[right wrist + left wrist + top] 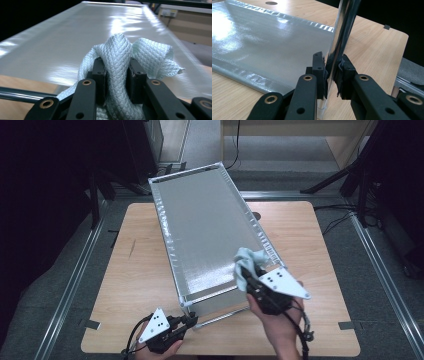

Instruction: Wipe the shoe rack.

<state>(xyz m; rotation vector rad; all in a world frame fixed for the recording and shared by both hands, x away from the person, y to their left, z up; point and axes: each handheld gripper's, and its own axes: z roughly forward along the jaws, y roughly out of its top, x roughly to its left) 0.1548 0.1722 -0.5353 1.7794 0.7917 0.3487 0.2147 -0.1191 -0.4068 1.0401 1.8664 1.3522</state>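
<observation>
Right gripper view has the right tool [116, 72] clenched on a bunched pale blue cloth [120, 53], whose loose end flops to one side just past the jaws and rests on the silvery top [82, 32] of the rack. Ahead of this tool the shiny panel runs on to its far edge. In the high view the right tool [251, 276] sits at the near right corner of that panel [205, 225], with the cloth [246, 258] pressed onto it.

The left tool [333, 72] is clamped around a chrome corner post [342, 30], and beyond it a lower silvery shelf [262, 42] lies close above the tabletop [372, 45]. From above, this left tool [189, 322] grips the rack's near corner leg.

Risks, as I judge them: the wad is held by a narrow fold, so a long wiping stroke could drag it out of the jaws. Pushing hard away from the person may skid the light rack across the tabletop if the grip on the slick post slips. The free cloth tail could snag on the raised rim
</observation>
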